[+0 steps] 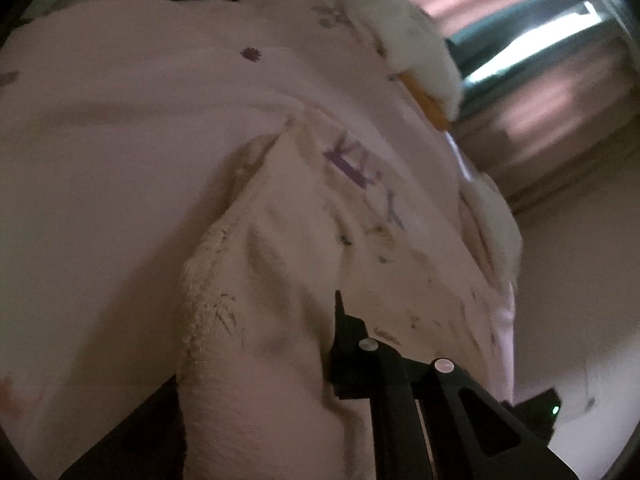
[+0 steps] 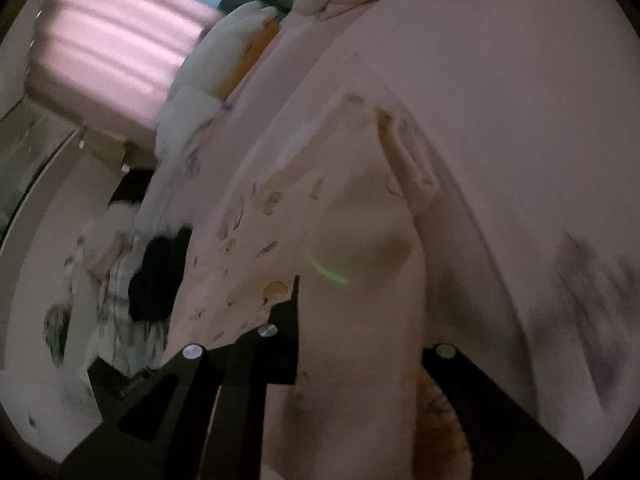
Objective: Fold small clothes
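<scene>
In the left wrist view a pale pink garment [image 1: 280, 240] with small printed motifs fills the centre and lower half of the frame, bunched over the left gripper [image 1: 320, 360]; only one black finger shows at lower centre, the cloth covers the other, and the fabric appears pinched between them; a pink sheet [image 1: 100, 140] dotted with purple flowers spreads across the left; a white fluffy item [image 1: 404, 36] lies at upper right; in the right wrist view the same garment [image 2: 352, 208] drapes down the centre, gathered between the two black fingers of the right gripper [image 2: 360, 344], which stand fairly wide with cloth between them; a black cloth [image 2: 156, 276] and a pile of clothes [image 2: 116, 280] lie at middle left.
</scene>
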The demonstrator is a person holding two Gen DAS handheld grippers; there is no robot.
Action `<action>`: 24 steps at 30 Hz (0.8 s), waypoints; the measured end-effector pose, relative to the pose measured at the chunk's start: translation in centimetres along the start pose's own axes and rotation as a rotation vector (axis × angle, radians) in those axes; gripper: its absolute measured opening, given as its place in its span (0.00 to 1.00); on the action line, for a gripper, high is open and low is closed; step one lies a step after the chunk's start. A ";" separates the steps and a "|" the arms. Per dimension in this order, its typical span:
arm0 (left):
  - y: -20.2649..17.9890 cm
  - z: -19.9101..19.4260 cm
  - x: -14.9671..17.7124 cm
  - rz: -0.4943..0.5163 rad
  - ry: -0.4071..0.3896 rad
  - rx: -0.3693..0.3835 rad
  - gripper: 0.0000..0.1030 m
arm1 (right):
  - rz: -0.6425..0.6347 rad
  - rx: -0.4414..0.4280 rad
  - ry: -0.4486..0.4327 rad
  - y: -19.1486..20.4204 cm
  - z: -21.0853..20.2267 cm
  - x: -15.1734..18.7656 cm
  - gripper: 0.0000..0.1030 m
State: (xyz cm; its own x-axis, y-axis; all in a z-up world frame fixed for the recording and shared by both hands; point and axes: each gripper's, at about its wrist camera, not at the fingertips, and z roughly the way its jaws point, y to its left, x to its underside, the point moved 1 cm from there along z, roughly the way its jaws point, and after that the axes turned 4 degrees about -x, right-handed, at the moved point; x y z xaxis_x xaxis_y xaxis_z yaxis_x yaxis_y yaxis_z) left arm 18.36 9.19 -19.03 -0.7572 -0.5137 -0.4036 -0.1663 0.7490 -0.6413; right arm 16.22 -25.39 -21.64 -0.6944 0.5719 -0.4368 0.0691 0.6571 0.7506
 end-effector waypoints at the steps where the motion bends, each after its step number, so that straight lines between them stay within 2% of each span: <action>1: 0.2 -1.1 1.0 0.016 0.004 0.009 0.08 | -0.026 -0.008 -0.004 0.6 -1.7 1.3 0.10; 3: 0.8 -3.2 3.5 0.062 0.015 0.007 0.08 | -0.056 0.002 0.016 0.8 -3.9 3.3 0.12; 4: 1.7 -3.4 4.7 0.076 0.026 -0.003 0.09 | -0.054 0.040 0.047 0.1 -4.6 4.7 0.12; 5: 2.6 -2.8 5.4 0.075 0.036 -0.027 0.18 | -0.056 0.077 0.061 -0.6 -4.7 5.5 0.13; 6: 3.8 -2.4 6.0 0.058 0.036 -0.012 0.17 | -0.055 0.111 0.065 -1.6 -4.8 6.4 0.08; 7: 5.3 -2.7 6.4 0.031 -0.005 0.076 0.16 | -0.044 0.058 0.033 -2.6 -5.3 7.1 0.07; 8: 5.4 -2.6 6.0 0.004 0.002 0.094 0.15 | -0.029 0.037 0.009 -3.1 -5.9 7.4 0.06; 9: 5.6 -2.8 5.9 -0.025 0.015 0.094 0.15 | -0.021 0.070 0.005 -3.1 -6.5 7.4 0.05; 11: 5.6 -3.5 5.8 -0.048 0.021 0.055 0.15 | -0.071 0.138 0.002 -2.6 -7.1 7.6 0.05; 15: 4.5 -4.1 7.1 0.131 -0.063 -0.032 0.15 | -0.141 0.199 -0.036 -2.6 -7.8 8.6 0.04; 17: 4.0 -4.3 7.6 0.158 -0.088 -0.078 0.15 | -0.144 0.205 -0.059 -2.7 -8.1 9.1 0.04; 21: 4.5 -4.0 7.9 0.148 -0.107 -0.061 0.15 | -0.132 0.193 -0.081 -3.4 -8.3 9.2 0.03; 24: 4.0 -4.2 8.4 0.180 -0.137 -0.076 0.15 | -0.154 0.201 -0.090 -3.5 -8.3 9.4 0.03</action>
State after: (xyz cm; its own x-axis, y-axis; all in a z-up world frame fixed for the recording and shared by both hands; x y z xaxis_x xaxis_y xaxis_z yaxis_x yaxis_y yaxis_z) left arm 8.69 9.62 -22.30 -0.6873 -0.4167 -0.5950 -0.0875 0.8606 -0.5017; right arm 3.51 -26.40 -24.20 -0.6420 0.4931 -0.5870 0.1149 0.8189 0.5623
